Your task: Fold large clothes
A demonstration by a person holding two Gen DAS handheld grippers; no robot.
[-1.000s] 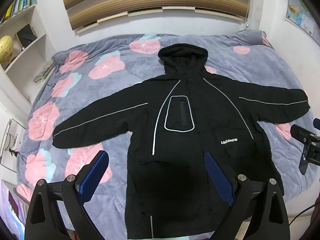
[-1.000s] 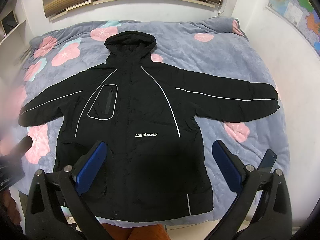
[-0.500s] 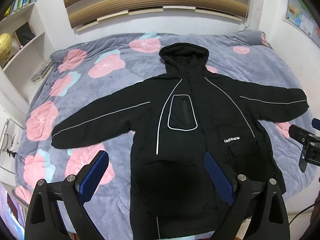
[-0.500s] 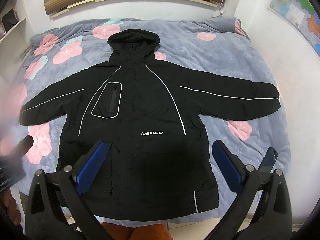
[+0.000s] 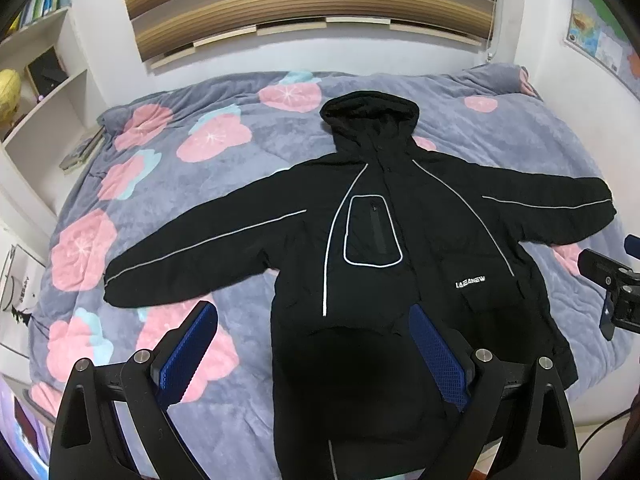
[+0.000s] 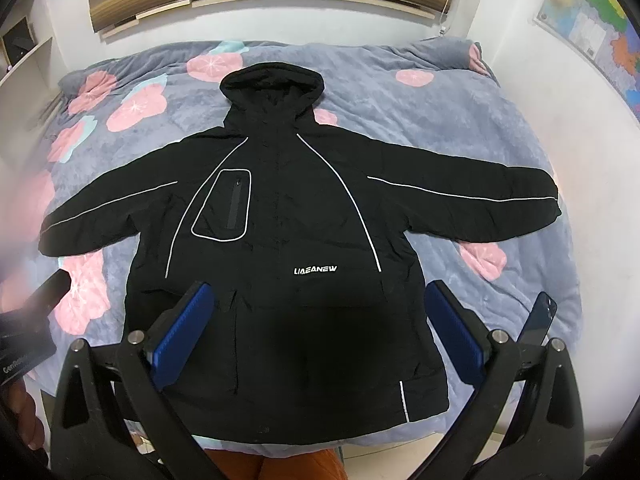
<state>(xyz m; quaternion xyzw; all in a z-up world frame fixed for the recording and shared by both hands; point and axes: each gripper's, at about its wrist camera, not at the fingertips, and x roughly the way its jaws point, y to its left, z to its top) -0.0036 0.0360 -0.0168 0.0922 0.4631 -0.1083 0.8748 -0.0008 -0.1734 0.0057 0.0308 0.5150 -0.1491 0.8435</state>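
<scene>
A large black hooded jacket [image 5: 384, 264] [image 6: 288, 248] with white piping lies flat and face up on the bed, both sleeves spread wide, hood toward the far wall. My left gripper [image 5: 312, 344] hovers open above the jacket's lower left part, blue pads wide apart and empty. My right gripper [image 6: 320, 320] hangs open over the jacket's lower front, just below the white chest lettering, holding nothing. The right gripper's body [image 5: 612, 284] shows at the right edge of the left wrist view.
The bed carries a grey-blue blanket with pink flowers [image 5: 208, 136] [image 6: 420, 120]. White shelves [image 5: 44, 92] stand to the left, walls close on the right. A dark phone [image 6: 538, 318] lies by the bed's right front edge. An orange object [image 6: 276, 466] sits below the hem.
Both views have drifted slightly, so the jacket sits a little further right and lower in the frames. The jacket has not moved on the bed, and both grippers stay open.
</scene>
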